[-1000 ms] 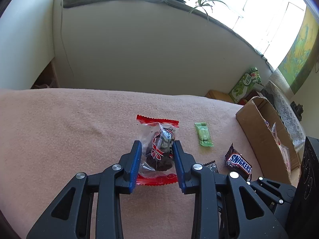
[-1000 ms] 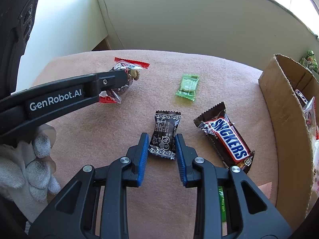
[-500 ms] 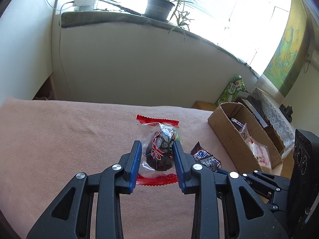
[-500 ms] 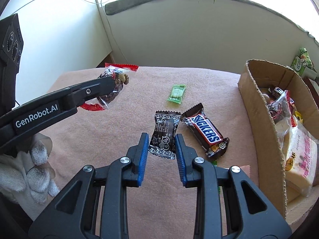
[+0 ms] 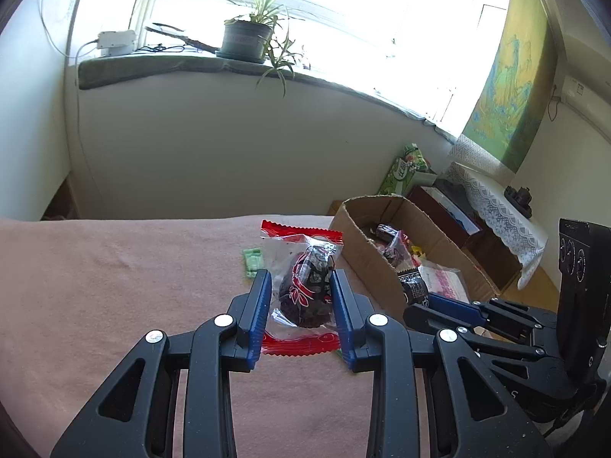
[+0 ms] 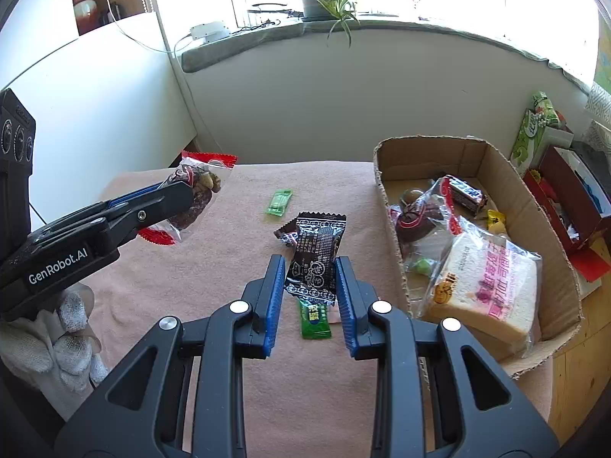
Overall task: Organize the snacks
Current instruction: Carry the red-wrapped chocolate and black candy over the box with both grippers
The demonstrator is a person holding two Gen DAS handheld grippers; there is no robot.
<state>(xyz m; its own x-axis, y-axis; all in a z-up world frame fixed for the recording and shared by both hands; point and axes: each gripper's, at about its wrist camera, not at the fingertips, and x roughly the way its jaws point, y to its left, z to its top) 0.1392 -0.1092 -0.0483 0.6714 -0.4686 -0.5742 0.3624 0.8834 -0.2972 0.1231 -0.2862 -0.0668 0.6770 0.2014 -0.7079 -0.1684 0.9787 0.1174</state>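
My left gripper (image 5: 301, 290) is shut on a clear red-edged date packet (image 5: 305, 286) and holds it above the pink cloth; it also shows in the right wrist view (image 6: 194, 194). My right gripper (image 6: 310, 278) is shut on a black snack packet (image 6: 317, 255), lifted above the cloth; it shows in the left wrist view (image 5: 414, 290) near the box's edge. The cardboard box (image 6: 385, 191) stands to the right and holds bread, a candy bar and other snacks. A Snickers bar (image 6: 284, 234) peeks out behind the black packet.
Two green packets lie on the pink cloth (image 6: 191, 286): one far (image 6: 279, 201), one near (image 6: 314, 318) under my right gripper. A green tissue box (image 6: 536, 129) and red items sit right of the box. A wall and windowsill with a potted plant (image 5: 248, 40) lie beyond.
Both grippers have lifted their packets off the cloth and moved right toward the cardboard box. The Snickers bar and green packets stay on the cloth.
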